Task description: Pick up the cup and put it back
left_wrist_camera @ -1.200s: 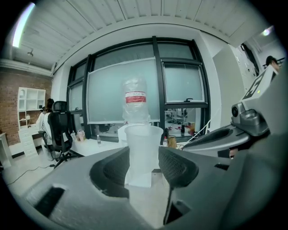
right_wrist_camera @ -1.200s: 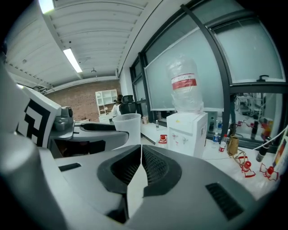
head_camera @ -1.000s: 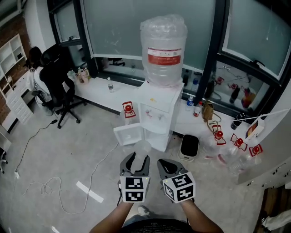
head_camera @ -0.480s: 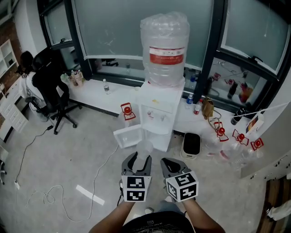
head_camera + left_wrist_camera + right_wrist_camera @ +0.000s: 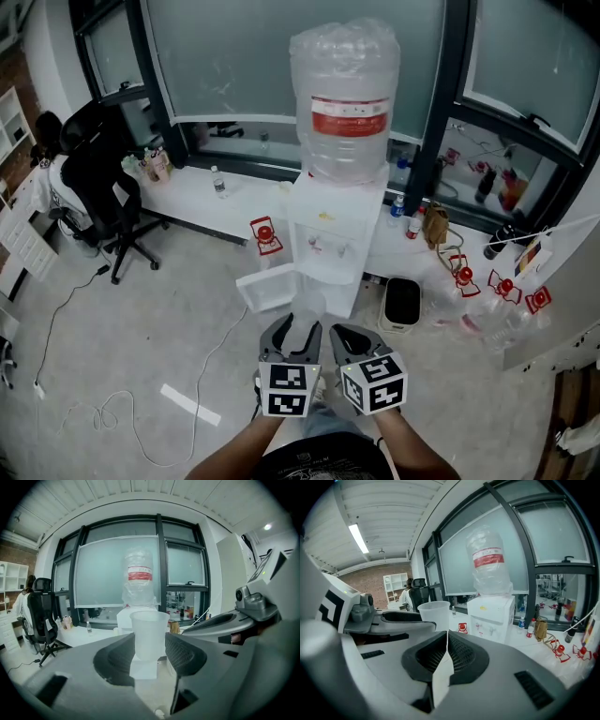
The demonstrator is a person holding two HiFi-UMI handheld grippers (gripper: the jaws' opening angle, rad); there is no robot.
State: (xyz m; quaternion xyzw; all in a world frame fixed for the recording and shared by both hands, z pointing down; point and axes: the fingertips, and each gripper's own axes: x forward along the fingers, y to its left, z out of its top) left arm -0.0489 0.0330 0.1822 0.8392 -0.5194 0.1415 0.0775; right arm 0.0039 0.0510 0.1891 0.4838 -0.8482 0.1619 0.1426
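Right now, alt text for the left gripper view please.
A translucent plastic cup stands upright, gripped between the fingers of the left gripper. Behind it, a white water dispenser with a large bottle stands before frosted windows; the right gripper shows at right.

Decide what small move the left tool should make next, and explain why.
Probably carry the cup forward toward the water dispenser, keeping it upright. The left tool holds the cup upright between its jaws, the dispenser stands ahead across the floor, and the right tool is shut and empty.
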